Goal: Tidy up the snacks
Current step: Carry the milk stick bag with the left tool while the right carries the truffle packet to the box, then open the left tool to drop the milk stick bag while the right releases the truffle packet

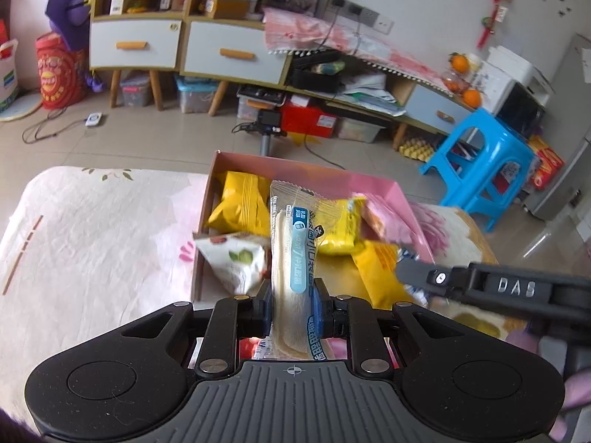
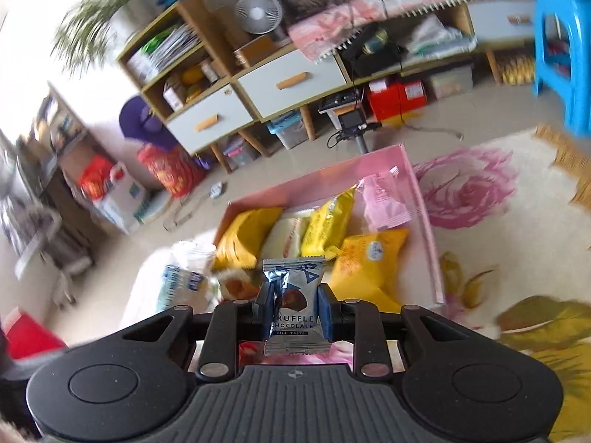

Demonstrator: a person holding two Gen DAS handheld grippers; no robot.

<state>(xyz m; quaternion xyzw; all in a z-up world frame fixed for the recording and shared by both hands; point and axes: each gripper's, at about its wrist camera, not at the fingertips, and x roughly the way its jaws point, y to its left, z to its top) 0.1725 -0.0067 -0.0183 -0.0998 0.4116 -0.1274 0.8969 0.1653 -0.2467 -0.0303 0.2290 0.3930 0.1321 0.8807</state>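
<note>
We see our left claw (image 1: 291,308) clamped on a long clear-wrapped sandwich-bread packet (image 1: 295,258) and our right claw (image 2: 293,308) clamped on a truffle chocolate packet (image 2: 293,308), both held above the pink snack box (image 2: 424,199).

Set on the surface (image 1: 92,221) ahead of both grippers, the box (image 2: 424,199) — snack packets (image 2: 369,254) lying side by side in it, cabinet (image 1: 136,42) behind, stool (image 1: 480,155) to its right.
</note>
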